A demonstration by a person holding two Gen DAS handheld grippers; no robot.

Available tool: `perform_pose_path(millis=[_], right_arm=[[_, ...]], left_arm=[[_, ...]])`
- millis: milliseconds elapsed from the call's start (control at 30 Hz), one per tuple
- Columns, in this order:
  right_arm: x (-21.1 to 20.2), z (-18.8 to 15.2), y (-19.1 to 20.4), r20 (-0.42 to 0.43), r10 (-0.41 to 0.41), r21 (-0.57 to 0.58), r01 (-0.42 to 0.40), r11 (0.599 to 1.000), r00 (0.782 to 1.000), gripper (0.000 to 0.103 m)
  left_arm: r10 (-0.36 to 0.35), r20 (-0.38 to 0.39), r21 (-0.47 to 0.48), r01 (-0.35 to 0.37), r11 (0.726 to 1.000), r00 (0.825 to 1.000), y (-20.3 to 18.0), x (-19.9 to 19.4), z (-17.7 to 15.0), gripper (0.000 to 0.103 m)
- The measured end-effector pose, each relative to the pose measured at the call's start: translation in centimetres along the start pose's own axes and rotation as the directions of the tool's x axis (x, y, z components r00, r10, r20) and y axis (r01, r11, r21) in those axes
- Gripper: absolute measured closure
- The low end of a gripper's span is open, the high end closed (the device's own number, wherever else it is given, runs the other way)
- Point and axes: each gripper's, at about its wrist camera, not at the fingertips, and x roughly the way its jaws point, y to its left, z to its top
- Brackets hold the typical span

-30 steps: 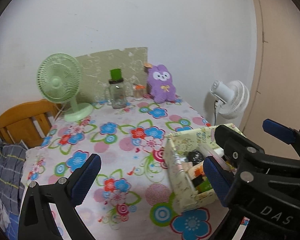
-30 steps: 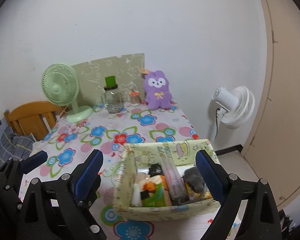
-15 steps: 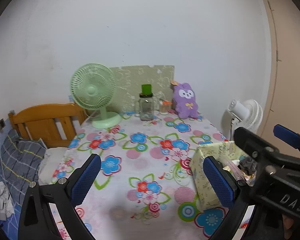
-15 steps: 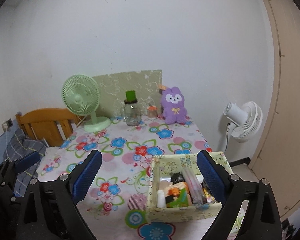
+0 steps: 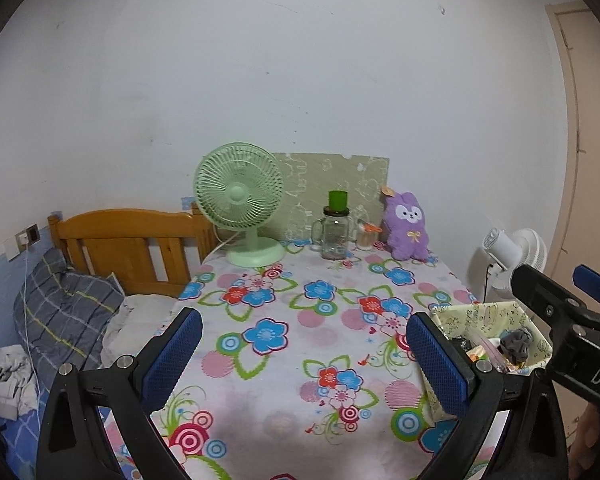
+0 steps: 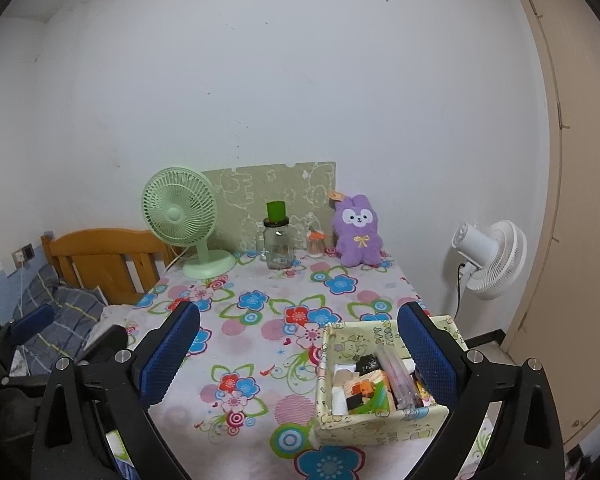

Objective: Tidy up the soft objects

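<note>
A pale yellow patterned box [image 6: 380, 400] sits at the near right corner of the flowered table [image 6: 260, 320], holding several small items, among them a grey soft lump [image 5: 518, 342]. The box also shows in the left wrist view [image 5: 480, 316]. A purple plush rabbit [image 6: 358, 230] sits upright at the back of the table against the wall; it also shows in the left wrist view [image 5: 408, 226]. My left gripper [image 5: 300, 354] is open and empty above the table's near edge. My right gripper [image 6: 298, 354] is open and empty, above the box's left side.
A green desk fan [image 6: 180, 216], a glass jar with a green lid [image 6: 278, 240] and a small orange-topped cup [image 6: 315, 242] stand along the back. A white floor fan [image 6: 490, 256] stands right of the table. A wooden bed headboard [image 5: 128, 244] and plaid pillow [image 5: 64, 312] lie left.
Both grippers have pulled back and up from the table, so the box and table look smaller and farther. Both stay open and empty.
</note>
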Motion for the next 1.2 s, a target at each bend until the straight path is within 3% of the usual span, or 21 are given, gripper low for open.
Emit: perform_pose_path(millis=[1200], right_arm=[[-0.1, -1.2, -0.6, -0.027, -0.034, 0.022, 0.034, 0.999, 0.999, 0.002]], left_arm=[[-0.010, 0.001, -0.015, 0.010, 1.000, 1.000, 0.0, -0.6, -0.1, 0.000]])
